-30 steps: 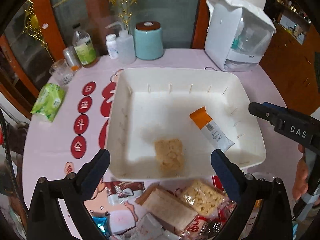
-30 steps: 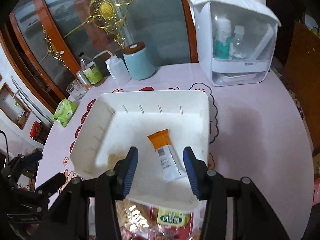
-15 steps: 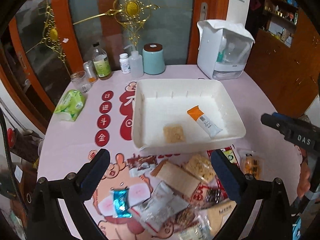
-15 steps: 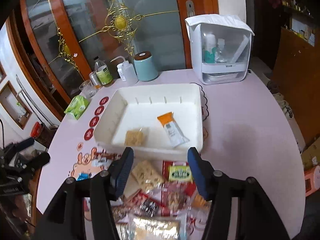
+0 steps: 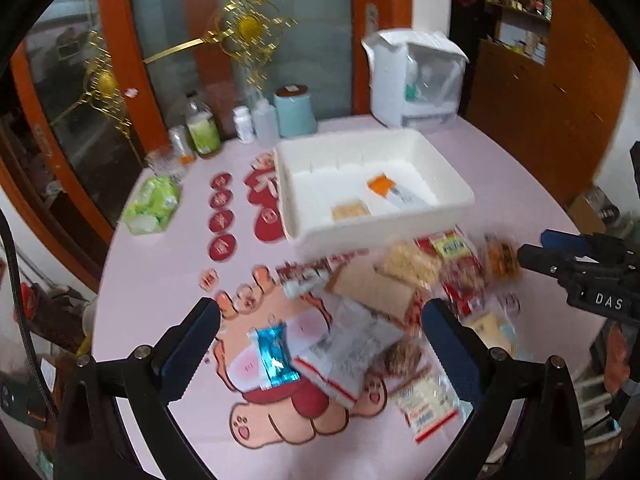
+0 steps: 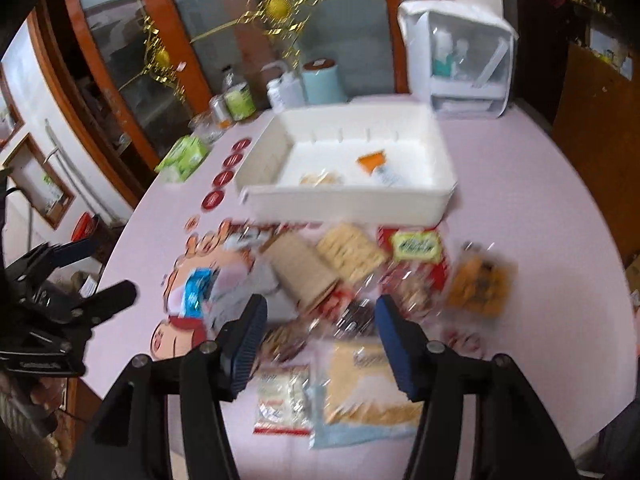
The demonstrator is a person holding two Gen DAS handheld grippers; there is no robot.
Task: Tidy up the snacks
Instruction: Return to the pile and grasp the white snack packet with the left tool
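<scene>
While hovering over snack packets (image 6: 352, 256) heaped just before white tray (image 6: 440, 196): left gripper (image 5: 320, 344) wide open, empty; right gripper (image 6: 320, 320) partway open, empty. Light, crinkly, slippery, crushable; best pinched at sealed edge.

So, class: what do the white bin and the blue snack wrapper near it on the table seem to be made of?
White bin: looks like rigid moulded plastic, smooth and slightly glossy, with even walls and a rounded rim.
Blue snack wrapper: looks like metallic foil film, with bright crinkled reflections. Motion blur leaves both uncertain.
</scene>
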